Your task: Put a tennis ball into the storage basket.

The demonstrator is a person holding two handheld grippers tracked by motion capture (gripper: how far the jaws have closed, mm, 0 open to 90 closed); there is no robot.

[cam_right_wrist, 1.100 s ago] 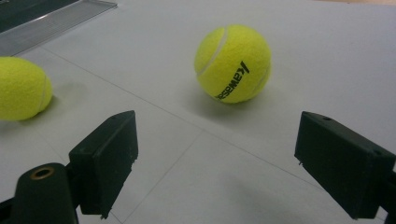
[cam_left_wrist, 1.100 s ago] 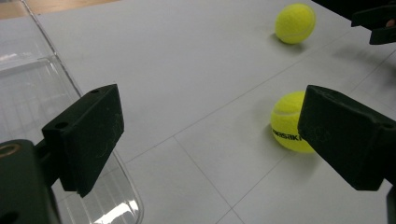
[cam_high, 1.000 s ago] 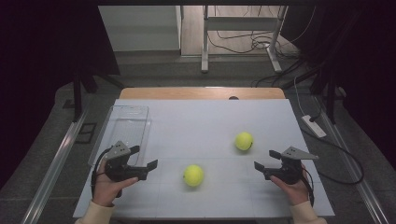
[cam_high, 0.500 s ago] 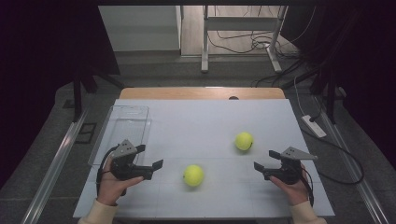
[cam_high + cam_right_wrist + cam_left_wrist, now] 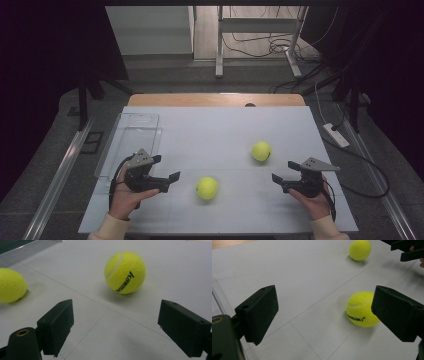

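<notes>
Two yellow tennis balls on a white worktop. Near ball sits toward the front edge, roughly centre; far ball sits further back and to the right, well apart from the near one.

Left claw is held in the person's left hand at the front left, pointing across toward the near ball, close to it but not touching. Jaws apart, nothing between them. In the left gripper view the near ball lies just ahead, beside the right-hand jaw, black lettering visible on it; the far ball shows at the top, with the other claw at the top right corner.

Right claw is held in the right hand at the front right, pointing left. Jaws apart, empty. In the right gripper view the far ball lies ahead between the jaw lines, clear of both; the near ball is at the left edge.

Clear plastic tray lies on the worktop's left side, just behind the left claw. Cables on the floor beyond the worktop.
</notes>
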